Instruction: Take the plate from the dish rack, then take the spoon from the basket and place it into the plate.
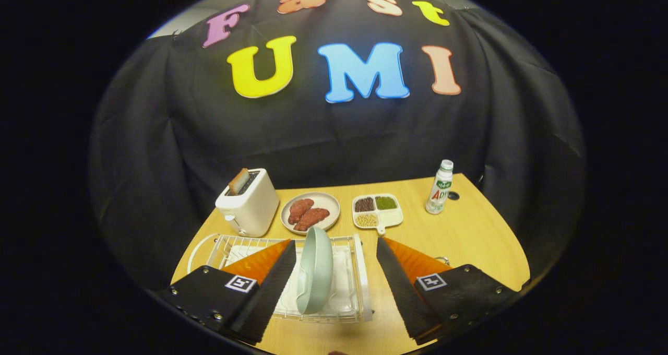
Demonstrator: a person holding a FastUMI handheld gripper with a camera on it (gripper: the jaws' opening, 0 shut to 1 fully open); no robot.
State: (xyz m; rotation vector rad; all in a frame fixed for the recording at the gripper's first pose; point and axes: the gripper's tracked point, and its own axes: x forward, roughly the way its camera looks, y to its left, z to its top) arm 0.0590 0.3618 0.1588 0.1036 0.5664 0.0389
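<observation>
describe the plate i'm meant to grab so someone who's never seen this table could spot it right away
On the wooden table, find the white wire dish rack in front of the toaster. The plate stands on edge in it, between the open gripper fingers. It is pale green and empty, unlike the flat plate of meat beyond.

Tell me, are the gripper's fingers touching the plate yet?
Apart. The gripper view shows the plate standing on edge in the rack, between the open gripper's fingers, with rack showing in the gaps either side.
</observation>
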